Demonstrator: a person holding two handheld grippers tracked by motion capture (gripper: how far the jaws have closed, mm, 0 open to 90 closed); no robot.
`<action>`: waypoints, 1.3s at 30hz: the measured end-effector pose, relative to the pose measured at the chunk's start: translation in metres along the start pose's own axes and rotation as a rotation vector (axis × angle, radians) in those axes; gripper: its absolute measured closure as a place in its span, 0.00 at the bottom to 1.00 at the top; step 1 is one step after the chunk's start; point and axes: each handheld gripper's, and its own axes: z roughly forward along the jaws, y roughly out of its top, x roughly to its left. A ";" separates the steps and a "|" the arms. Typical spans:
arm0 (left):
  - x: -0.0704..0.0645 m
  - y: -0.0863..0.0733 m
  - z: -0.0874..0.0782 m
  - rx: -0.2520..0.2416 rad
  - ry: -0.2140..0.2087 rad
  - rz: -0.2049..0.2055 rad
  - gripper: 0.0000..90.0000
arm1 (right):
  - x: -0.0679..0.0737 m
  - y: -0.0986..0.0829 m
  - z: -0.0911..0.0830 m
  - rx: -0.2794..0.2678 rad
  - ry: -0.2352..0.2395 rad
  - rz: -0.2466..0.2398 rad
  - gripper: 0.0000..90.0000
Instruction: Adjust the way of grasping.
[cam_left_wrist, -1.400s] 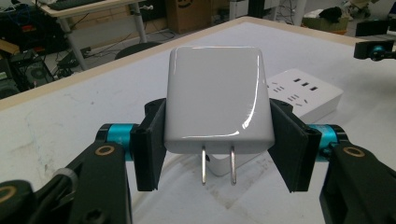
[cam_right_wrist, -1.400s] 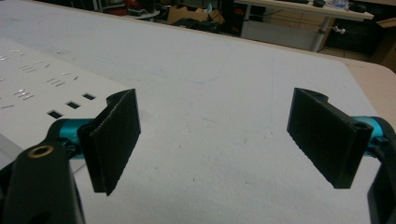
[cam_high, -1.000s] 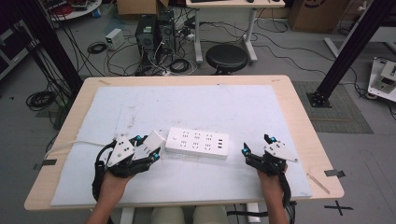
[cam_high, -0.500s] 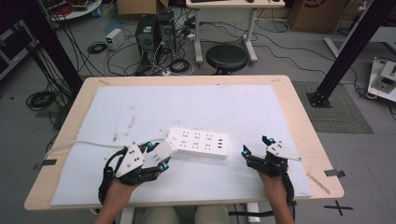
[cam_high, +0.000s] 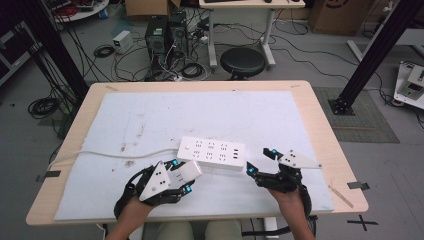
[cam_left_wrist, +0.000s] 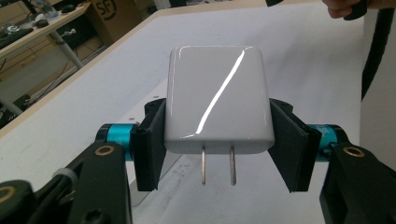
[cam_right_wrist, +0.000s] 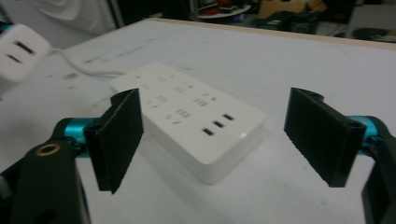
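**Charger clamped in my left claw, power strip sitting right in front of the right one**

My left claw (cam_high: 182, 176) is down near the front edge of the bench (cam_high: 320, 125), forearm coming in from below, and it's angled up and to the right. It's clenched on a white charger (cam_left_wrist: 217, 100), one pad on each side of the body. In the high view the charger (cam_high: 187, 171) sits just off the near-left corner of the white power strip (cam_high: 212, 152), close to it, but I can't tell whether they touch.

My right claw (cam_high: 260, 161) is over on the other side, wrist low, jaws spread wide with nothing between them. It's just beside the strip's right end, pointing back toward it.

Writing: nothing readable on the charger or the strip. The only lettering I can make out is on a cardboard box (cam_left_wrist: 112, 10) off the bench in the left claw view, something like "SF".

The left claw view gives the two flat metal prongs (cam_left_wrist: 217, 164) sticking out of the charger toward the camera, plus the glossy face with a glare streak. The right claw view gives the strip (cam_right_wrist: 187, 121) close up, with its rows of socket slots and three small ports by the near corner, lying flat on the white mat. From above I can see the strip's white cord (cam_high: 107, 155) running off to the left edge.
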 end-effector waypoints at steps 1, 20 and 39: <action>-0.002 0.001 0.001 0.003 -0.004 0.017 0.47 | 0.002 0.001 0.001 0.000 0.020 -0.003 0.24; -0.017 0.002 0.004 0.031 -0.022 0.156 0.47 | 0.040 0.015 0.021 0.117 0.326 0.013 0.26; -0.028 0.007 0.008 0.038 -0.021 0.272 0.47 | 0.045 0.019 0.035 0.224 0.501 0.133 0.27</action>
